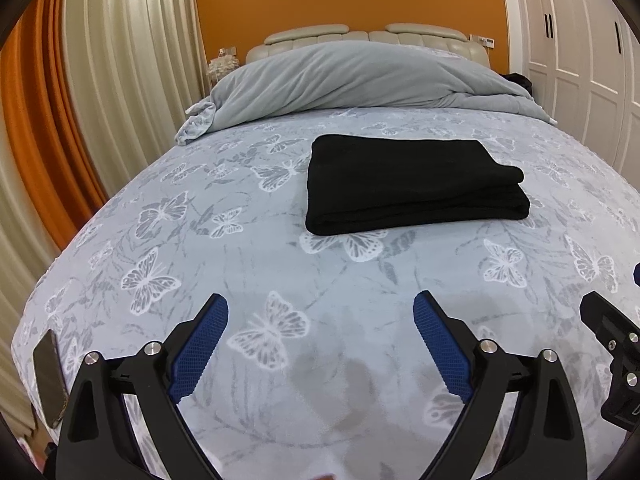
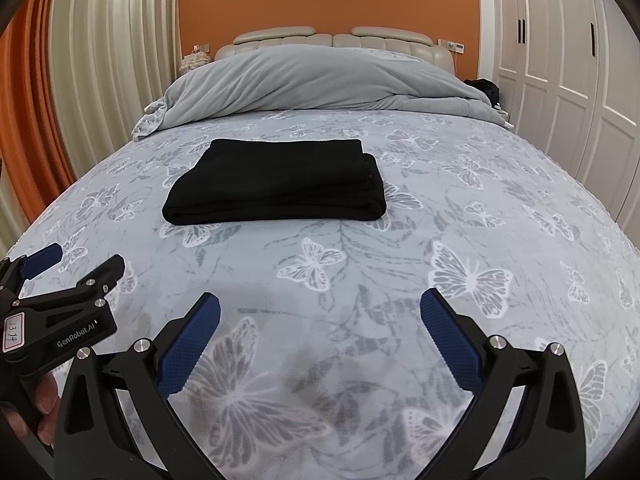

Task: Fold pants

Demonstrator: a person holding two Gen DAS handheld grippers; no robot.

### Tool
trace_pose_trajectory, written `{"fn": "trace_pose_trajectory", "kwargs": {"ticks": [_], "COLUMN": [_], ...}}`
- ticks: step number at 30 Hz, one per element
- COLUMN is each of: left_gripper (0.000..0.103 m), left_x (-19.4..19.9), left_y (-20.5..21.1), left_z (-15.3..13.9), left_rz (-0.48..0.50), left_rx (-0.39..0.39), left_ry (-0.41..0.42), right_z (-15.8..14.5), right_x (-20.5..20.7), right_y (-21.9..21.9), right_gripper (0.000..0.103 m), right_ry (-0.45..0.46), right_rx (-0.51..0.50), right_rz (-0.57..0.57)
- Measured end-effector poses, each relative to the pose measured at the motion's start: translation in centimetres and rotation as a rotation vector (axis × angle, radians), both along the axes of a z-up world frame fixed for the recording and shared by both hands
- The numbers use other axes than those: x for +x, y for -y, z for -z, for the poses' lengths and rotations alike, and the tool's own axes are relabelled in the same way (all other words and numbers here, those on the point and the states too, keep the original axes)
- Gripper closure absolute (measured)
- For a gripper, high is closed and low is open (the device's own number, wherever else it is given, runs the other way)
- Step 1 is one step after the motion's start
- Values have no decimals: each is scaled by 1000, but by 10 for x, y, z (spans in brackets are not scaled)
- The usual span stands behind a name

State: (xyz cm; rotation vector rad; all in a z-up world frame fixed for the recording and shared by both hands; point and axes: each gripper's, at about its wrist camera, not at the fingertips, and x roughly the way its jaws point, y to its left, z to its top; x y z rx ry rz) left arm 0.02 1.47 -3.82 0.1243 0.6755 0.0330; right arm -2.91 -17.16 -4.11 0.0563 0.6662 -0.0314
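Bed (image 1: 280,248): covered by a pale blue spread printed with white butterflies; it fills most of both views. A grey duvet (image 1: 360,76) lies bunched across the head end at 12 o'clock, below a padded headboard (image 1: 420,34) and an orange wall (image 1: 352,0). Curtains (image 1: 120,60) hang at 9 to 10 o'clock; white wardrobe doors (image 2: 560,60) stand at 2 o'clock.

Pants (image 1: 412,184): black, folded into a flat rectangular stack of several layers, lying on the spread. In the left wrist view the stack sits at about 1 o'clock from centre; in the right wrist view (image 2: 276,182) it sits at about 11 o'clock. Layered edges face the right side. Neither gripper touches it; both are well apart from it, toward the foot of the bed.

Left gripper (image 1: 320,308): jaws spread wide, blue pads facing each other, nothing between them, held above the spread. It shows again in the right wrist view at 8 o'clock (image 2: 76,260), with a hand (image 2: 36,408) below it.

Right gripper (image 2: 320,308): jaws likewise spread wide and empty, over the spread.

Phone (image 1: 50,380): dark, lying at the bed's edge at 8 o'clock in the left wrist view.
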Motion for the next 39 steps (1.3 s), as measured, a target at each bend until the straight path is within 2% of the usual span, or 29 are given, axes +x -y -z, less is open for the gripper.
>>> {"fn": "trace_pose_trajectory", "kwargs": {"ticks": [10, 28, 32, 39], "left_gripper": [11, 11, 11, 11], "left_x": [0, 3, 3, 2], "left_y": [-1, -4, -5, -3], "left_z": [-1, 2, 2, 1], "left_rz": [6, 5, 32, 50], "left_rx": [-52, -90, -122, -130], "left_ry": [-7, -34, -52, -52], "right_z": [0, 0, 0, 0], "right_x": [1, 0, 0, 0], "right_y": [-3, -6, -6, -7], "right_gripper": [5, 5, 5, 5], "right_ry": [0, 0, 0, 1], "right_rx": [-4, -5, -7, -8], "right_rz": [-5, -5, -3, -5]}}
